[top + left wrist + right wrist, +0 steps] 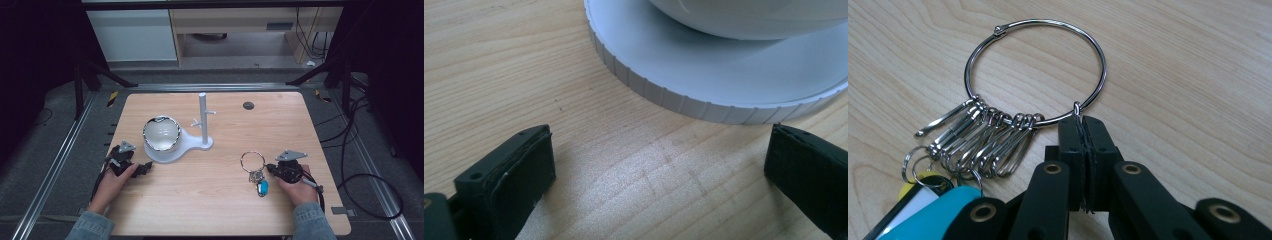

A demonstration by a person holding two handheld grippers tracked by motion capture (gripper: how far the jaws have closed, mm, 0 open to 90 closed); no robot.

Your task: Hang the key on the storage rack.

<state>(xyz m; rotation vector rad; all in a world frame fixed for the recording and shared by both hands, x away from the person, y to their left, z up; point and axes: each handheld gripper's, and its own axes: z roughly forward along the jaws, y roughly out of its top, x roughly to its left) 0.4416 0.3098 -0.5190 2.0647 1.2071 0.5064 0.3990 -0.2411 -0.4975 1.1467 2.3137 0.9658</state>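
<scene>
Right gripper [1082, 122]: jaws clenched on the wire of the key ring [1035, 72], which lies flat on the wooden table [1198, 75] (clips and a blue tag [930, 217] trail from it). Left gripper [659, 165]: jaws released, holding nothing, just beside the white stand base [704, 75], apparently not touching it.

The tabletop [210, 200] carries one white stand [200, 142] with a single upright post, one shiny bowl [161, 133] and one large key ring [252, 161] strung with several small clips and tags. Two hand-held grippers are here: the left hand-held gripper [148, 165] and the right hand-held gripper [270, 167].
</scene>
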